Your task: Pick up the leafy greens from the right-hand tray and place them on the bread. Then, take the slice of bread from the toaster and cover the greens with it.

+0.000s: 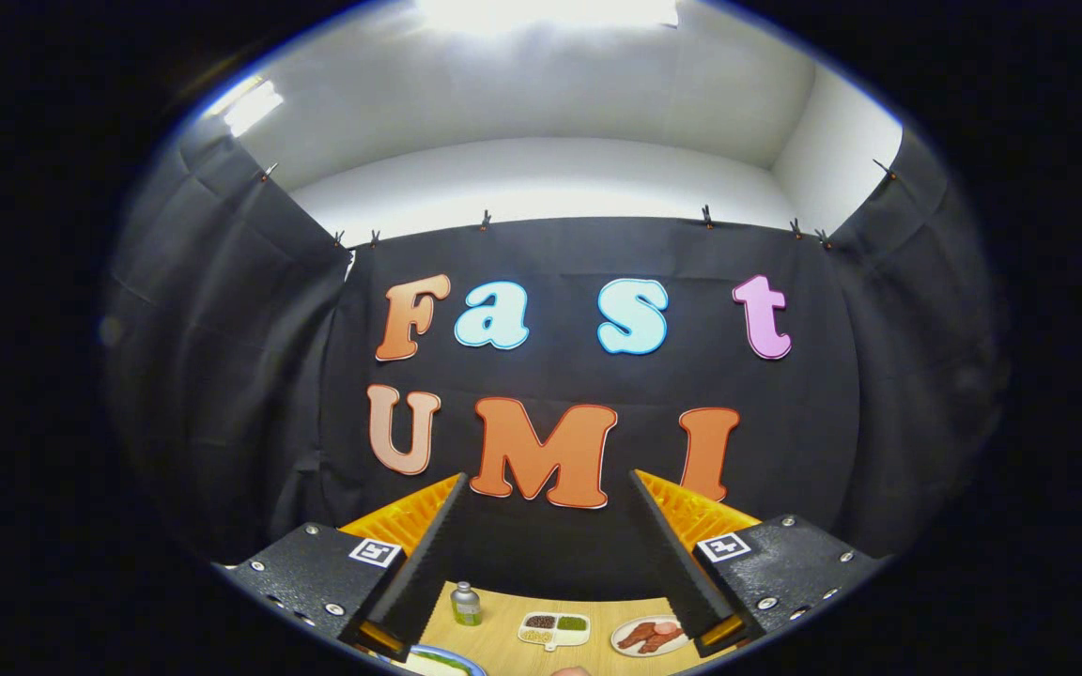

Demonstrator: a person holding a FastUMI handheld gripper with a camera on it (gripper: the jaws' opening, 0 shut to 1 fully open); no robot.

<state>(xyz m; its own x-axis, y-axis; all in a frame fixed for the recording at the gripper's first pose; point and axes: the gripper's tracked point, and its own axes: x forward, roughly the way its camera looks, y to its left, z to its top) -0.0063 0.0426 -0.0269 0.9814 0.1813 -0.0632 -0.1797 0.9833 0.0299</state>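
My gripper (548, 483) is held high and points at the booth's back wall, its two fingers (428, 545) spread wide apart with nothing between them. Far below, between the finger bases, lies the wooden table (503, 634). A blue-rimmed plate (442, 660) with something pale and green on it peeks in beside the left finger base. The toaster, the bread and the right-hand tray are hidden from this angle.
On the table stand a small grey-capped bottle (466, 604), a white divided dish (554, 628) with brown, green and yellow fillings, and a white plate (649, 636) with reddish meat-like pieces. Black cloth walls close the booth on three sides.
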